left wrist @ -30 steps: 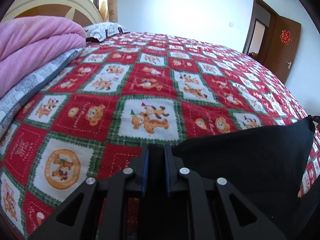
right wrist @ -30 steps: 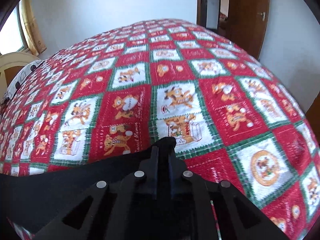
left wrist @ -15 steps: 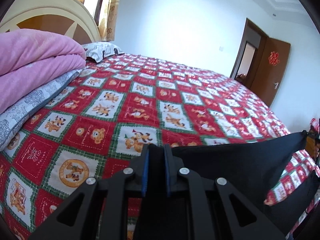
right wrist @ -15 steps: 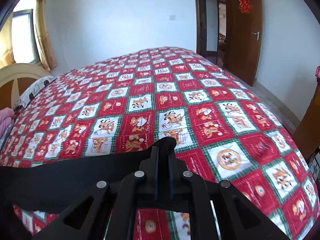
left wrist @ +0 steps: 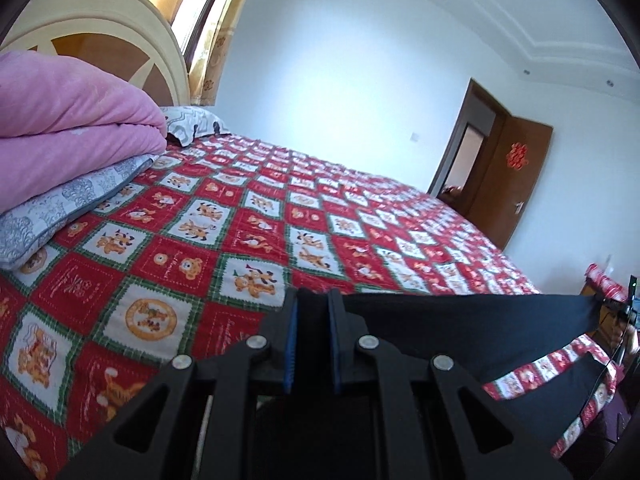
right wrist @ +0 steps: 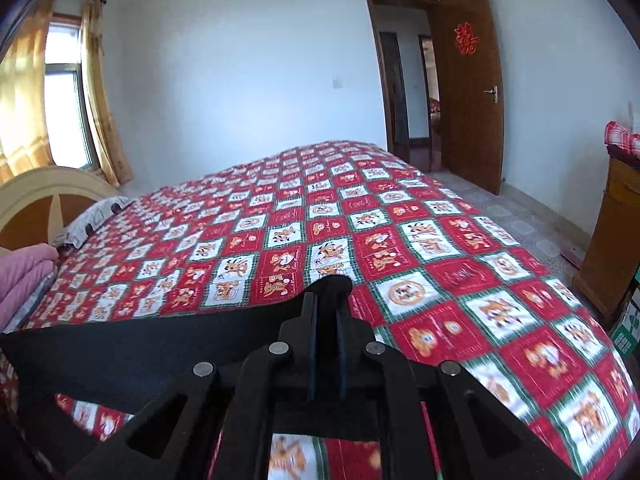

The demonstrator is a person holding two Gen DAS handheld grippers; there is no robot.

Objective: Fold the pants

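The black pants (left wrist: 460, 328) hang stretched in the air between my two grippers, above the red patchwork bedspread (left wrist: 224, 220). My left gripper (left wrist: 312, 300) is shut on one end of the pants' top edge; the cloth runs right toward the other gripper at the frame's edge. In the right wrist view my right gripper (right wrist: 326, 292) is shut on the other end of the pants (right wrist: 140, 344), and the cloth runs left. The lower part of the pants hangs out of view below.
A folded pink blanket (left wrist: 68, 120) on a grey pillow (left wrist: 72, 204) lies at the bed's head, by the headboard (left wrist: 100, 28). A wooden cabinet (right wrist: 612, 236) stands right of the bed. An open brown door (right wrist: 468, 88) is in the far wall.
Both grippers have risen and tilted up with the pants; the cloth now hangs stretched higher above the bed, and more of the room shows.
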